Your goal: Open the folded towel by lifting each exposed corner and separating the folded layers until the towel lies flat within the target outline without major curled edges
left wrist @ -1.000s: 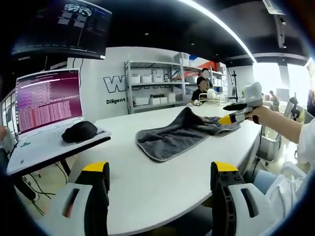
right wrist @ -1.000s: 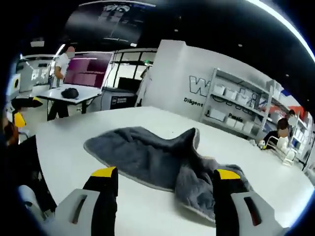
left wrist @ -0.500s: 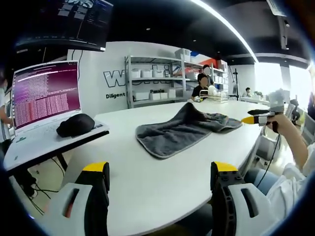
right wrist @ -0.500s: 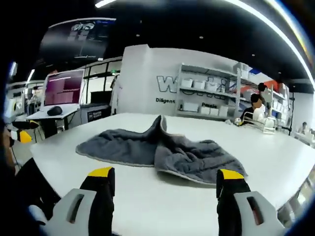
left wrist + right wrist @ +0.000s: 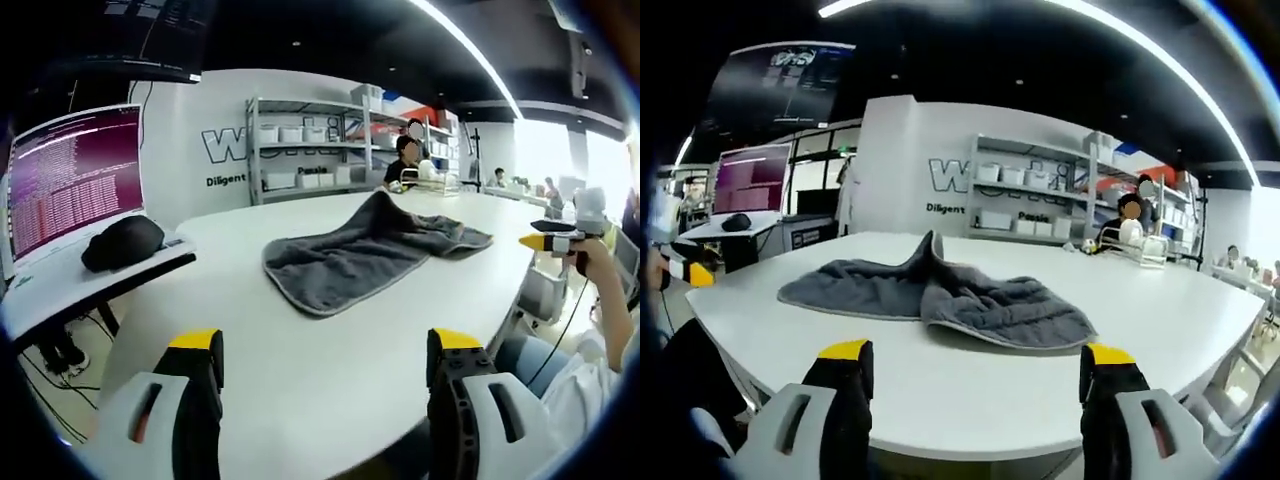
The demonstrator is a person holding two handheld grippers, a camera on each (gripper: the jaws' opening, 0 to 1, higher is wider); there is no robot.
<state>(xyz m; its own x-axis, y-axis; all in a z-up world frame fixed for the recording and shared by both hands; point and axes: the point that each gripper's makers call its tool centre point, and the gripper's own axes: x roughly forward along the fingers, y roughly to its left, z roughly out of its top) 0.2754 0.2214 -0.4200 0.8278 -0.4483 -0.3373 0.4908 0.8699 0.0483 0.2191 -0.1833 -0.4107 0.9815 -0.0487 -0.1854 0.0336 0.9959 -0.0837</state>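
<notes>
Ahead, towel [image 5: 365,250], beyond left gripper [image 5: 320,350]

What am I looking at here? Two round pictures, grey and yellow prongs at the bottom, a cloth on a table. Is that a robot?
No robot: a person holds a two-pronged gripper in each hand, and each carries a fisheye camera. The left gripper and the right gripper are both open and hold nothing. Both views look from opposite sides at one white table. On it lies a grey towel, rumpled, with a fold standing up in the middle. In the left gripper view, the right gripper appears at the right edge in the person's hand.
</notes>
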